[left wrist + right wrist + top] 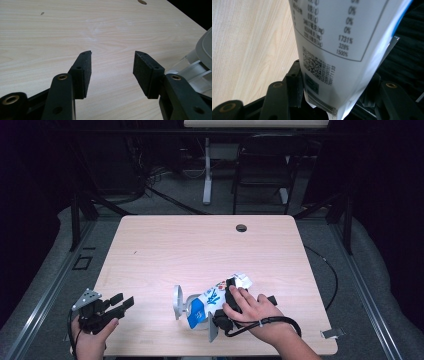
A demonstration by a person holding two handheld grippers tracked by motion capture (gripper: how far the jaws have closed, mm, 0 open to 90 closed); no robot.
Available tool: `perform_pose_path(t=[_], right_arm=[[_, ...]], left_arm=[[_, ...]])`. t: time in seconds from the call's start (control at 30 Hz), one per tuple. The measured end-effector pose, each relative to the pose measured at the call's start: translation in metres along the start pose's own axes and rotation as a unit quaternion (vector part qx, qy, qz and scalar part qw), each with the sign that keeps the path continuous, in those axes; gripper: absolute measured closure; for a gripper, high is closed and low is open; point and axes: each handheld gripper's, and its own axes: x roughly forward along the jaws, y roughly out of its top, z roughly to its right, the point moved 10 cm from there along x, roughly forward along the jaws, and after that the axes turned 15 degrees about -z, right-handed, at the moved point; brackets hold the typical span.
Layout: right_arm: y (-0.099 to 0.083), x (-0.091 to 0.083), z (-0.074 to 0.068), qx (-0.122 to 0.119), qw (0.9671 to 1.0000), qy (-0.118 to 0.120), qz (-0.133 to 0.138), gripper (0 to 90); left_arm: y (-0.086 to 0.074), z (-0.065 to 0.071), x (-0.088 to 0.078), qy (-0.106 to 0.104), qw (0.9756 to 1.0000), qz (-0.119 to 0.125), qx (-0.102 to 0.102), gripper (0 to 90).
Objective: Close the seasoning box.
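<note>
Lab-type recording space, not a home: lone pale wood-grain table [165,245] with cable hole [241,228] on grey carpet, ringed by black metal frame struts [76,220], loose cables [145,182] and black chair [263,170] behind, dark surroundings.

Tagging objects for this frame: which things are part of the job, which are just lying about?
In the job:
- printed pouch, between the right gripper jaws
- clear lidded jar beside it
- left gripper, open, waiting

Lying about:
- metal clip at table corner
- black chair behind
</note>
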Motion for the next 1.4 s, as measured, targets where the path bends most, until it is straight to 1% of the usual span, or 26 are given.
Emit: perform_pose_path(t=[0.47, 0.57, 0.93, 1.1, 1.23, 1.3, 1.4], right_arm=[[0.0002, 0.0002, 0.0000, -0.001, 1.0000, -0.001, 0.000, 49.1], [0.0008, 0.0002, -0.0002, 0.003, 1.0000, -0.001, 0.004, 49.3], [0.0007, -0.0003, 0.0004, 0.000, 1.0000, -0.004, 0.002, 50.2], [-0.0003, -0.0011, 0.0017, -0.004, 1.0000, -0.008, -0.003, 50.6], [-0.0003, -0.0011, 0.0021, -0.004, 1.0000, -0.008, -0.004, 51.0], [0.0005, -0.0005, 0.0015, 0.000, 1.0000, -0.005, 0.001, 51.2], [-0.0001, -0.0009, 0.0020, -0.002, 1.0000, -0.006, -0.002, 51.4]], left_arm=[[0.0003, 0.0001, 0.0001, 0.001, 1.0000, 0.001, 0.000, 49.6], [0.0001, -0.0001, -0.0001, 0.000, 1.0000, 0.000, 0.000, 49.6], [0.0004, -0.0008, 0.0006, 0.001, 1.0000, 0.004, -0.002, 49.6], [0.0004, -0.0008, 0.0008, 0.001, 1.0000, 0.003, -0.002, 49.6], [0.0004, -0.0010, 0.0005, 0.001, 1.0000, 0.004, -0.002, 49.6], [0.0002, -0.0012, 0.0006, 0.001, 1.0000, 0.003, -0.002, 49.6], [0.0002, -0.0012, 0.0009, 0.001, 1.0000, 0.004, -0.003, 49.6]])
